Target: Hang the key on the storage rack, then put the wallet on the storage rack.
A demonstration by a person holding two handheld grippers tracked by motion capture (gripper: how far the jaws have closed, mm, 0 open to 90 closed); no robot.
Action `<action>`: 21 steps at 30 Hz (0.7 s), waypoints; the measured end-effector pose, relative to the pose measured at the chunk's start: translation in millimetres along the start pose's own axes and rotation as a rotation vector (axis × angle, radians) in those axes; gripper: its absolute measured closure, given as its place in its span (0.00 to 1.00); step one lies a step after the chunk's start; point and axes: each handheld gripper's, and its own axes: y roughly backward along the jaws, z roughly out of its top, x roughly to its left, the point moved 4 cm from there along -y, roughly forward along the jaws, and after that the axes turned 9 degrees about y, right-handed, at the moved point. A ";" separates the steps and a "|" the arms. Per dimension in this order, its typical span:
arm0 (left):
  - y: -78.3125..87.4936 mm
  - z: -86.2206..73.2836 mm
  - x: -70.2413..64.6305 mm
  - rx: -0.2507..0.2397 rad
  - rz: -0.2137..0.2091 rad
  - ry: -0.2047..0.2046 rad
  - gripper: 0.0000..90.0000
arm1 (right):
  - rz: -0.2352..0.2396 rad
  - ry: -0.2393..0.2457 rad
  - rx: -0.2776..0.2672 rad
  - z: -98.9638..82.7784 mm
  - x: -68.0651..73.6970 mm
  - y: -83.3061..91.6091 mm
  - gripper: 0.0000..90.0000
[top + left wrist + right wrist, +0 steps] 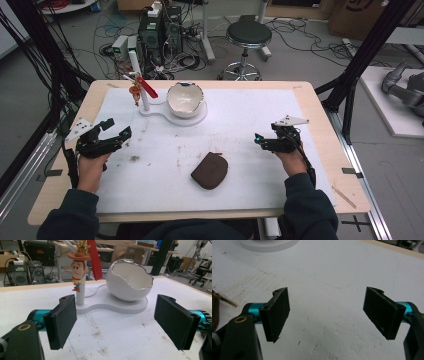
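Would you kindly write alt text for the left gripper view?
The left gripper has its black jaws wide open over the stained white mat; beyond stand a cracked-egg bowl and a cowboy figurine hanging on a post.

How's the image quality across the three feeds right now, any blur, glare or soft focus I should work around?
High view: evenly lit, a little soft, no glare on the white mat. Left gripper view: cowboy figurine and eggshell-shaped bowl are sharp, with the bowl's silver rim glinting; the background looks softer. Right gripper view: bright mat, slightly washed out; soft shadow near the bottom, and the brown pouch's zipper pull is sharp at the left edge.
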 end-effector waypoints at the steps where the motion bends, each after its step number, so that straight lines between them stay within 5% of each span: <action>1: -0.5 -0.1 -0.5 0.004 -0.001 -0.004 0.20 | -0.002 0.007 0.000 0.2 0.2 0.5 0.24; 11: -4.4 -1.5 -3.7 0.022 -0.021 0.008 0.20 | 0.017 0.018 -0.009 2.1 5.9 2.0 0.24; 21: -3.4 -2.5 -4.5 0.025 -0.026 0.025 0.20 | 0.140 0.052 0.018 5.2 24.1 -6.7 0.24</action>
